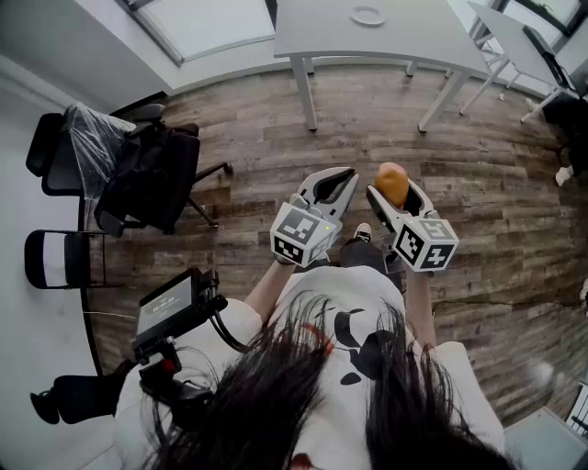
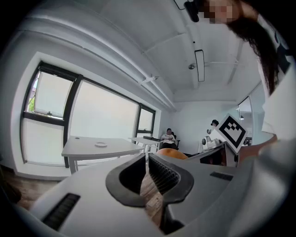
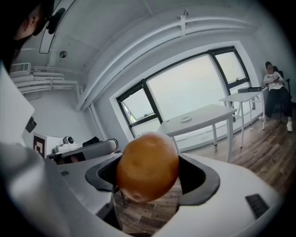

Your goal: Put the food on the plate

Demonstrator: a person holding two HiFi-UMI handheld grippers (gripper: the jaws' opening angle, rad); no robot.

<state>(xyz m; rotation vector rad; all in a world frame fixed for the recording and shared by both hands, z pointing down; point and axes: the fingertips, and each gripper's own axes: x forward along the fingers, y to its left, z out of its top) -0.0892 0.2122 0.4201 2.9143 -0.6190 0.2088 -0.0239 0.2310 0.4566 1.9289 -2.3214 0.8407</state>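
Right hand-held gripper (image 1: 394,191) (image 3: 147,172): clenched wide on a round orange-brown food item (image 1: 392,183) (image 3: 148,165), one pad on each side of it. The food item is up in the air over the wood floor (image 1: 478,184), in front of the person's body, and sticks out past the jaw tips.

Left hand-held gripper (image 1: 342,176) (image 2: 147,159): just beside the right one, at about the same height. Jaws closed tip to tip with nothing between them; only floor planks show through the slit lower down. Both marker cubes face up toward the head camera.

Plate (image 1: 367,16) (image 2: 101,145) (image 3: 186,119): small, white, and looks bare. It sits on a white tabletop (image 1: 413,41) (image 2: 83,149) (image 3: 210,115) ahead of the person, well apart from both grippers.

Around: more white tables to the right. An office chair (image 1: 138,170) draped with dark clothing stands on the left near the wall. A seated person (image 2: 168,136) (image 3: 275,85) is at the far end of the room. Large windows (image 2: 101,115) run behind the tables.
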